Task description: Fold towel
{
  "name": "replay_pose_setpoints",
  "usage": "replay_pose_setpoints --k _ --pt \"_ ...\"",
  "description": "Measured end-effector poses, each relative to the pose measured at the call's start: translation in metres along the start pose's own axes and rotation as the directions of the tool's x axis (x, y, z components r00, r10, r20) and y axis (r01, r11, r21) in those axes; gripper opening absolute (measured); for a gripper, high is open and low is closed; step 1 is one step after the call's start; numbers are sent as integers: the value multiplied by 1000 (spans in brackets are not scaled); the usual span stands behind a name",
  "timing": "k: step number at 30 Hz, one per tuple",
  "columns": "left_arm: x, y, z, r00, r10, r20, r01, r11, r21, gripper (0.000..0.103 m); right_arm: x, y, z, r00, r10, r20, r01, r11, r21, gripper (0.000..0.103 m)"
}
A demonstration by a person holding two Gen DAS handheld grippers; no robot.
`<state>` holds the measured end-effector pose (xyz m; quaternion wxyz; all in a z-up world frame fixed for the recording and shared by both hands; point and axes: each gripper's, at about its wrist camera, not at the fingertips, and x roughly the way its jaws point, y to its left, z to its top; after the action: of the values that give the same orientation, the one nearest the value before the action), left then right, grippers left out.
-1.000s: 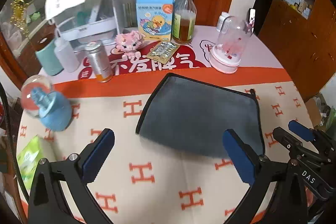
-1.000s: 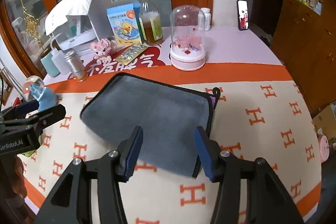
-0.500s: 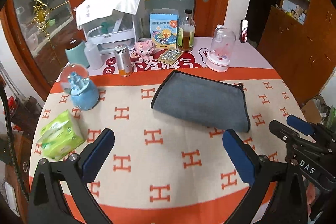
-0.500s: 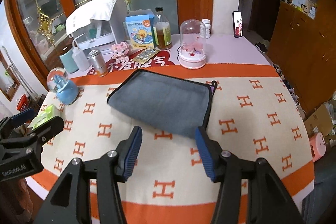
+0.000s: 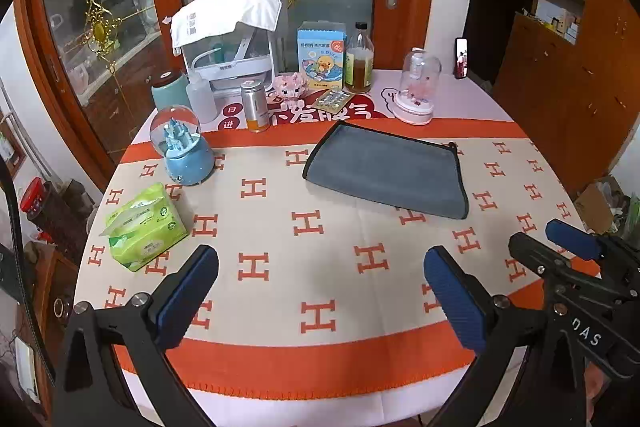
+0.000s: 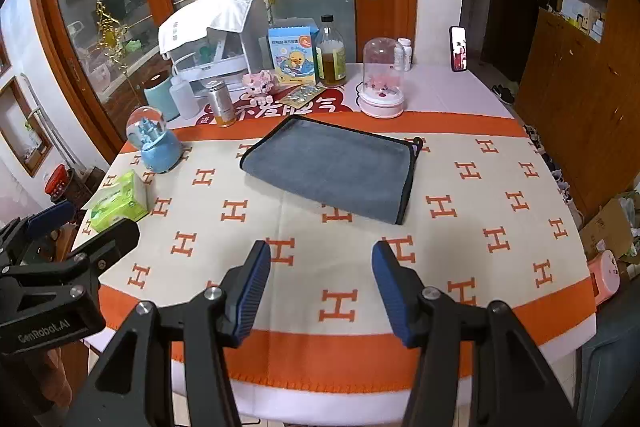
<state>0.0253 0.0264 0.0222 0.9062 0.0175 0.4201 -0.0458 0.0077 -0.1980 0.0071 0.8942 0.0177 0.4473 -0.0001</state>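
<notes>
A grey towel (image 5: 388,171) with black edging lies folded flat on the orange and cream tablecloth, past the middle of the table; it also shows in the right wrist view (image 6: 332,169). My left gripper (image 5: 320,279) is open and empty, held back above the table's near edge. My right gripper (image 6: 320,271) is open and empty, also well short of the towel. The right gripper also shows at the right of the left wrist view (image 5: 576,267), and the left gripper at the left of the right wrist view (image 6: 60,239).
A green tissue pack (image 5: 144,227) and a blue snow globe (image 5: 182,147) stand at the left. A can (image 5: 255,105), bottles, a duck box (image 5: 321,55), a glass dome (image 5: 416,91) and a white rack (image 5: 228,47) line the far side.
Both grippers have pulled back and up, away from the towel toward the table's near edge. The towel lies still, folded. Both stay open.
</notes>
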Motion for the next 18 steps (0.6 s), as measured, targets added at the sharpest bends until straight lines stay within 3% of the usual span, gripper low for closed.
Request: replay_pose_setpoints --k 18 --pt "-45 -13 -34 1000 -17 -11 17 1000 -25 102 -41 6 -36 999 41 -25 -42 999 -9 56"
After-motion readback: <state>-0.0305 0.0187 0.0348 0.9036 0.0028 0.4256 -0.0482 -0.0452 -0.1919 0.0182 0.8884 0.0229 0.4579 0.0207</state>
